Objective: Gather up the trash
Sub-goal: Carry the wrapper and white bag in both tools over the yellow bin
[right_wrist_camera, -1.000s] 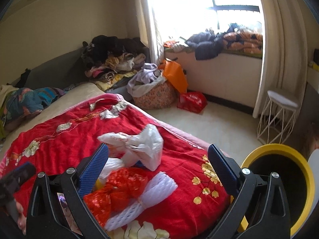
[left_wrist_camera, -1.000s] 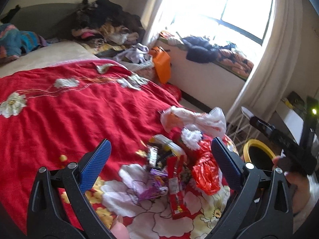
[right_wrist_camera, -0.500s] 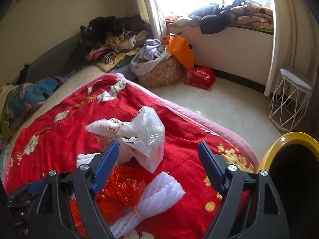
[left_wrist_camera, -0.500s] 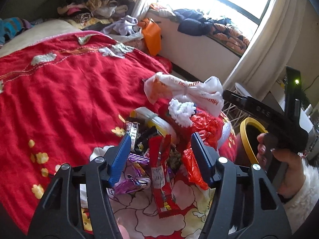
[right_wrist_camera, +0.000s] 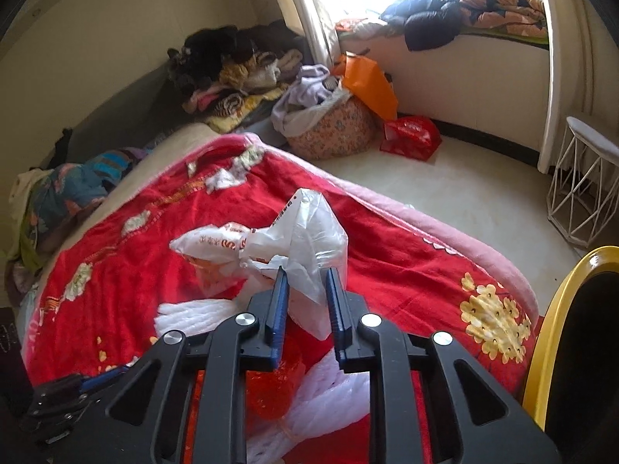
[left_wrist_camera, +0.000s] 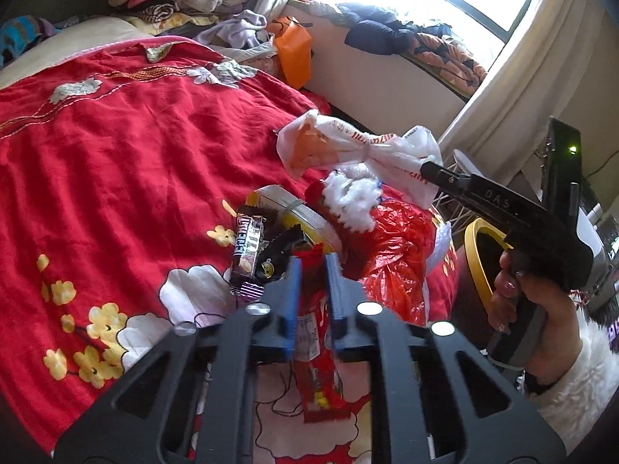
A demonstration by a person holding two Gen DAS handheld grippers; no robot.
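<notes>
I see the trash pile (left_wrist_camera: 309, 224) on the bed (left_wrist_camera: 116, 154) near its right edge; bin (right_wrist_camera: 561, 328) on the floor just right of it, stool (right_wrist_camera: 584, 181) behind the bin.

Left tool (left_wrist_camera: 312, 266): blue pads drawn close together, with a narrow gap between them, angled downward and forward. Right tool (right_wrist_camera: 307, 282): blue pads likewise drawn near each other, pointing forward and slightly down. In the left wrist view the person's right hand (left_wrist_camera: 526, 309) grips the right tool's handle, fingers wrapped round it, a white fuzzy sleeve at the wrist.
</notes>
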